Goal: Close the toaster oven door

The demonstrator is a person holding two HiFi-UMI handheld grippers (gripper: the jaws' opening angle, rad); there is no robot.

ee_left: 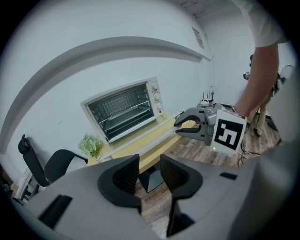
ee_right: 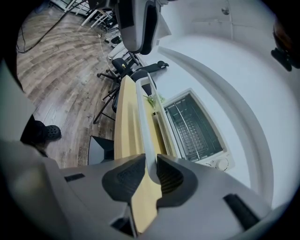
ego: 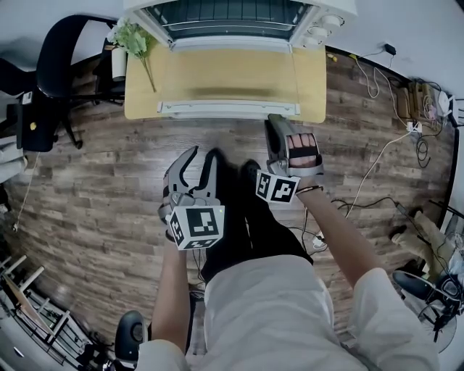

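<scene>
The white toaster oven [ego: 232,18] stands on a yellow table [ego: 310,87] with its glass door [ego: 225,72] folded down flat toward me. The door's white handle bar [ego: 228,109] runs along the table's near edge. My right gripper [ego: 278,123] is at the bar's right end. In the right gripper view the handle bar [ee_right: 145,117] runs between the jaws, and the right gripper [ee_right: 151,173] is shut on it. My left gripper [ego: 194,165] hangs over the floor in front of the table, open and empty, as the left gripper view also shows [ee_left: 150,168].
A small green plant [ego: 132,38] sits at the table's left corner. A black office chair [ego: 61,51] stands to the left. Cables [ego: 377,152] trail over the wooden floor on the right. The person's legs are directly below both grippers.
</scene>
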